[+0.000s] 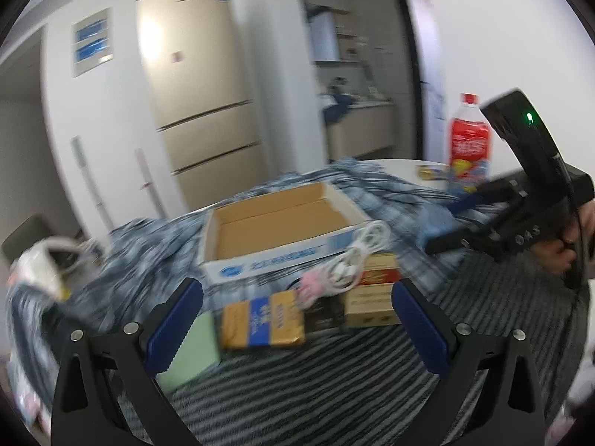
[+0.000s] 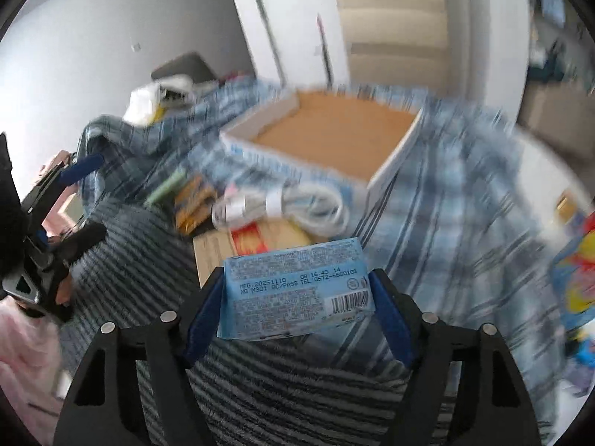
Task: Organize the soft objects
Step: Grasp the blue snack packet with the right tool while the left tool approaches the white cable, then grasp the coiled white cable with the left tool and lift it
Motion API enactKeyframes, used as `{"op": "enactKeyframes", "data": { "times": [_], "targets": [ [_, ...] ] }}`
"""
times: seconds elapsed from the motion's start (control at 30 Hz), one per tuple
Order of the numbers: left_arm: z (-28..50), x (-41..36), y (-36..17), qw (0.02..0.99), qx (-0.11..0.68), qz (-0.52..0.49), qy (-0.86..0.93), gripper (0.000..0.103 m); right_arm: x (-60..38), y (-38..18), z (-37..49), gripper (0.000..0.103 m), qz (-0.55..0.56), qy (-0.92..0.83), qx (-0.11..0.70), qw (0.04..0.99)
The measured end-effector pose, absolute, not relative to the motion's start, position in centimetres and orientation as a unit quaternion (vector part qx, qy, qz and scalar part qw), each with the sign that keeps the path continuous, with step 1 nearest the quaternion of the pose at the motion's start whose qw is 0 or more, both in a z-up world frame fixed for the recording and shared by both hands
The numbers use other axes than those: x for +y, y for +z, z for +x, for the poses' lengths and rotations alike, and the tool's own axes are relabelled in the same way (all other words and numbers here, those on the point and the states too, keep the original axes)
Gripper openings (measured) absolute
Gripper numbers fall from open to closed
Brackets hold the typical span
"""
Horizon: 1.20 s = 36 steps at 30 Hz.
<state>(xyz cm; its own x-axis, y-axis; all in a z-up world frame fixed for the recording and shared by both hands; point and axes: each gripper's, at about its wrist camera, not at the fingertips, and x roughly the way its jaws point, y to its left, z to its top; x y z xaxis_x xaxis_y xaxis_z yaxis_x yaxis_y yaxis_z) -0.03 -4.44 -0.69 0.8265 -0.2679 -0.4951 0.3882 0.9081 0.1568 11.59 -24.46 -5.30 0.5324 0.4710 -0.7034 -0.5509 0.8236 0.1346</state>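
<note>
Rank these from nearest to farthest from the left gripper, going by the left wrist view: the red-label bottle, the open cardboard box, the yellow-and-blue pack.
From the left gripper:
1. Yellow-and-blue pack, just ahead, between the fingers.
2. Open cardboard box, beyond it, centre of the table.
3. Red-label bottle, far right, at the back, upright.

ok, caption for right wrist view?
Right gripper clamps a blue tissue pack above striped cloth, empty cardboard box ahead.

Cable (image 1: 357, 260) before box (image 1: 260, 264) (touching)
</note>
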Motion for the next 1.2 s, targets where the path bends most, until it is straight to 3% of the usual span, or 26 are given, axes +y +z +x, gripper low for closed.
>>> {"op": "enactKeyframes", "data": {
  "times": [0.1, 0.2, 0.37, 0.47, 0.6, 0.73, 0.8, 0.83, 1.07, 1.2],
  "targets": [
    [1.6, -5.0, 0.2, 0.944, 0.224, 0.15, -0.193, 0.102, -24.9, -3.6, 10.5, 0.075, -0.046, 0.262, 0.323, 0.908],
    [4.4, -6.0, 0.3, 0.927, 0.252, 0.148, -0.236, 0.089, -25.8, -2.5, 10.2, 0.075, -0.019, 0.223, 0.267, 0.937],
    [8.3, -7.3, -1.1, 0.902, 0.311, 0.107, -0.28, 0.086, -25.7, -2.5, 10.4, 0.075, -0.026, 0.165, 0.22, 0.961],
    [9.7, -8.7, -2.5, 0.891, 0.325, 0.121, -0.292, 0.075, -26.7, -3.0, 11.2, 0.075, -0.006, 0.17, 0.232, 0.958],
    [10.9, -10.2, -4.0, 0.88, 0.339, 0.138, -0.303, 0.073, -27.2, -3.7, 12.1, 0.075, 0.007, 0.173, 0.249, 0.953],
    [12.4, -10.8, -5.0, 0.862, 0.371, 0.129, -0.32, 0.062, -27.0, -4.3, 11.9, 0.075, 0.005, 0.176, 0.256, 0.951],
    [13.2, -10.8, -5.5, 0.858, 0.387, 0.12, -0.316, 0.043, -26.9, -4.5, 11.8, 0.075, 0.006, 0.178, 0.256, 0.95],
    [13.6, -10.7, -5.7, 0.856, 0.397, 0.11, -0.313, 0.039, -26.9, -4.5, 11.8, 0.075, 0.006, 0.181, 0.258, 0.949],
    [13.7, -10.8, -6.2, 0.842, 0.415, 0.104, -0.328, 0.038, -26.8, -4.8, 11.8, 0.075, 0.009, 0.189, 0.264, 0.946],
    [13.5, -11.2, -6.2, 0.839, 0.419, 0.11, -0.33, 0.026, -26.7, -4.9, 12.1, 0.075, 0.01, 0.189, 0.268, 0.944]
  ]
}}
